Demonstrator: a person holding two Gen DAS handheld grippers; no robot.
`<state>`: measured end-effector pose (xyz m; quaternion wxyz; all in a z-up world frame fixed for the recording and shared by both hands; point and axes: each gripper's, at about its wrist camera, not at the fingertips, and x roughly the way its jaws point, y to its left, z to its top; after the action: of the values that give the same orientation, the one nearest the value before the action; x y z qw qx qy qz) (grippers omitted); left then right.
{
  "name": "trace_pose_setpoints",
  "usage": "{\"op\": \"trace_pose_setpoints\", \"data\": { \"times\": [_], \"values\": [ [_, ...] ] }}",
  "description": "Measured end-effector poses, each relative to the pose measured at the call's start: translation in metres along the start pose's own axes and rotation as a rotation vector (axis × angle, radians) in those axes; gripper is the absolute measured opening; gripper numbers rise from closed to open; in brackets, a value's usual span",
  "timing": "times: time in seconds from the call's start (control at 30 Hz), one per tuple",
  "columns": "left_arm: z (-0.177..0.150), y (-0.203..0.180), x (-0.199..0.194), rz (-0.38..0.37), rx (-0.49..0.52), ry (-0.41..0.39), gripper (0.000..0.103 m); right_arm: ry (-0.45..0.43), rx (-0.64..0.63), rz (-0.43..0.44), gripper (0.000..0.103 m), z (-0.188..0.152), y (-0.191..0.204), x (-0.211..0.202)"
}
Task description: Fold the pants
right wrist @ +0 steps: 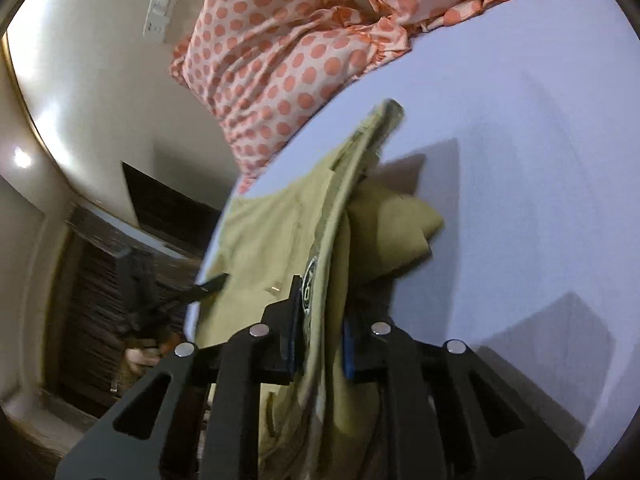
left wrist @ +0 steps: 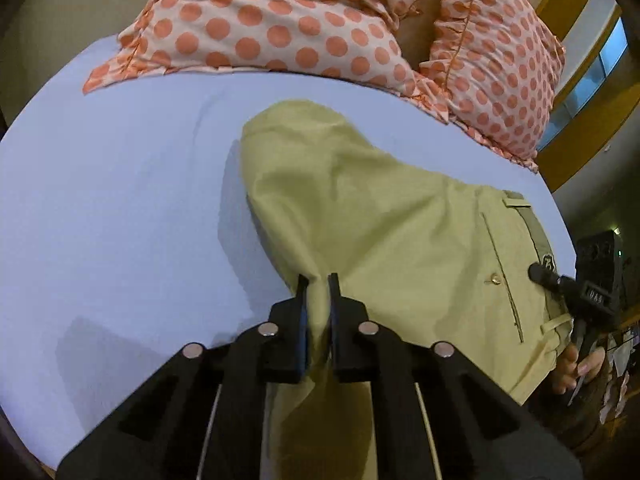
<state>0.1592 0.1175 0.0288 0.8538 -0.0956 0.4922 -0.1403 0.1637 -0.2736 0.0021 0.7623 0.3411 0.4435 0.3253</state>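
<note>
From the left wrist camera, the yellow-green pants (left wrist: 380,216) lie on the pale blue bed sheet (left wrist: 120,208), just in front of the spotty pillows (left wrist: 280,20). The left gripper (left wrist: 318,280) is squeezed tight on a bunched bit of cloth and lifts it off the sheet. The cloth looks soft, thin and light, so it droops and wrinkles. The right gripper (left wrist: 538,272) sits at the waistband (left wrist: 536,232), by the pocket button (left wrist: 495,279).

From the right wrist camera, the right gripper (right wrist: 320,284) is pinched on the waistband (right wrist: 352,184), which hangs in a thick, floppy fold. The waistband looks like the stiffest part, so I think it is a good place to hold. The left gripper (right wrist: 212,284) shows at the pants' far edge, blurry
</note>
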Motion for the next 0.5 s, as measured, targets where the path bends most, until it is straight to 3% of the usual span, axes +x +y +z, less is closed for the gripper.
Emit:
{"op": "trace_pose_setpoints", "data": {
  "times": [0.1, 0.2, 0.33, 0.43, 0.47, 0.5],
  "values": [
    [0.025, -0.009, -0.005, 0.003, 0.015, -0.054, 0.007, -0.025, -0.058, -0.026, 0.015, 0.028, 0.02, -0.004],
    [0.062, -0.022, -0.004, 0.007, 0.025, -0.137, 0.007, -0.113, -0.115, -0.072, 0.011, 0.069, 0.035, -0.011],
    [0.102, -0.038, 0.036, 0.145, 0.044, -0.148, 0.012, -0.175, -0.116, -0.23, 0.013, 0.108, 0.021, -0.003],
    [0.106, -0.033, 0.053, 0.259, 0.034, -0.115, 0.022, -0.126, -0.132, -0.507, 0.018, 0.112, 0.006, 0.011],
    [0.101, -0.03, 0.043, 0.296, 0.039, -0.156, 0.022, -0.147, -0.144, -0.526, 0.018, 0.108, 0.006, 0.005],
    [0.096, -0.028, 0.032, 0.32, 0.041, -0.18, 0.025, -0.191, -0.161, -0.496, 0.027, 0.102, 0.01, -0.005]
  ]
}}
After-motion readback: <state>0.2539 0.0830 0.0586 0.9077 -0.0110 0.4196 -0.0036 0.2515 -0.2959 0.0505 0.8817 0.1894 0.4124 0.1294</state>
